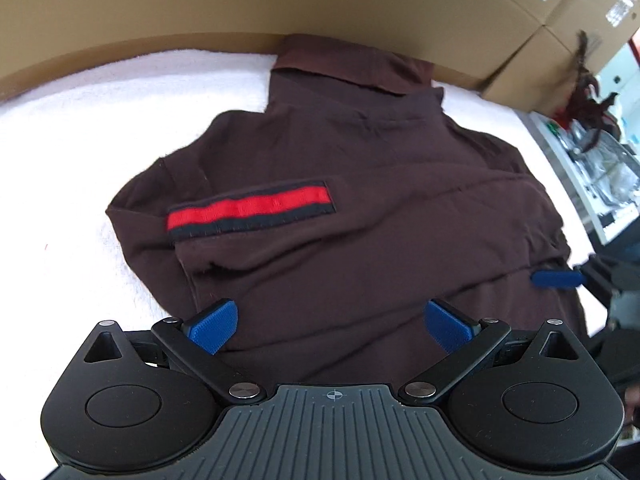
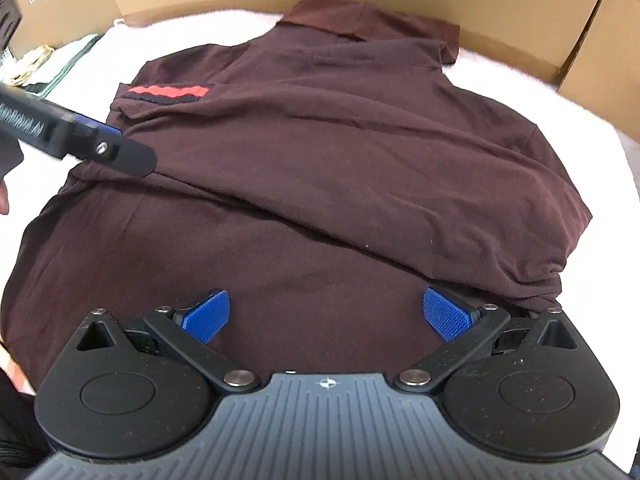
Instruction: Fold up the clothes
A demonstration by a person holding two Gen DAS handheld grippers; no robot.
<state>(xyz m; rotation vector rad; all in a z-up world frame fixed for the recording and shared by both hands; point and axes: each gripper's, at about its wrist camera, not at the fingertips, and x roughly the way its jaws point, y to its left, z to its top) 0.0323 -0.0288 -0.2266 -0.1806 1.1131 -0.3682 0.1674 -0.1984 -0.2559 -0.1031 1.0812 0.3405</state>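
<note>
Matt, soft knit cloth on the brown shirt (image 1: 360, 208), with a woven red ribbon patch (image 1: 250, 210). Fluffy white towelling, probably, over the surface (image 1: 100, 128). Ribbed blue plastic fingers (image 2: 446, 314); matt brown cardboard (image 1: 240, 4) behind.

White towel-covered tabletop (image 1: 72, 128); a dark brown polo shirt (image 1: 360, 184) lay partly folded on it, collar toward cardboard boxes.

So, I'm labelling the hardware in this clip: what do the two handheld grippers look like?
Both look alike. The left gripper has a grey ribbed body with a small crosshair mark, two round black housings, black link arms with silver pivot pins, and blue textured finger pads. The right gripper matches it. From the right wrist view, the left gripper's black side shows white lettering, too blurred to read.
</note>
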